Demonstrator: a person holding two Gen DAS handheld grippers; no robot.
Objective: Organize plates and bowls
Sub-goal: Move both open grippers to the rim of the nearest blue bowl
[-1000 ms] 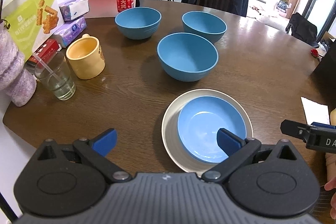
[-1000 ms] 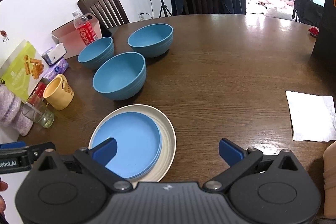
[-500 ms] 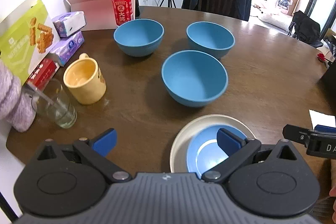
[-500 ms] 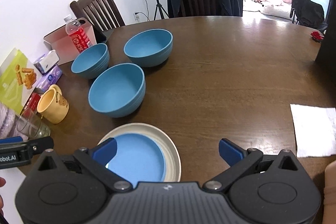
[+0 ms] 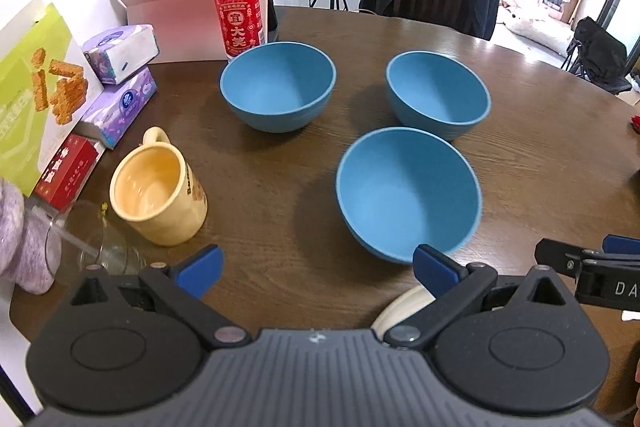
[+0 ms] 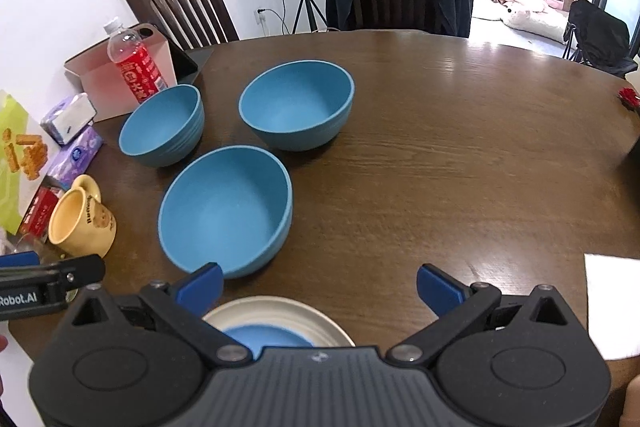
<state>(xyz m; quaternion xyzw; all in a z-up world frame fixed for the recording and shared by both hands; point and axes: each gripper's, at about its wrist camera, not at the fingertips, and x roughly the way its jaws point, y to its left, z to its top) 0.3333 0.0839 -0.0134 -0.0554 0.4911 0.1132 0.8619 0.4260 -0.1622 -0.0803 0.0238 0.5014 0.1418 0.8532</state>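
Observation:
Three blue bowls stand on the round wooden table: a near one, a far left one and a far right one. A cream plate with a blue plate stacked on it lies at the near edge, mostly hidden under my right gripper; only its rim shows in the left wrist view. My left gripper is open, in front of the near bowl. My right gripper is open above the plates, holding nothing.
A yellow mug, a glass, tissue packs, a snack box, a red-label bottle and a pink box crowd the left side. A white napkin lies at right. Chairs stand behind the table.
Both views have tilted up and forward: the stacked plates slid down under the grippers and the bowls came closer. Both grippers stayed open.

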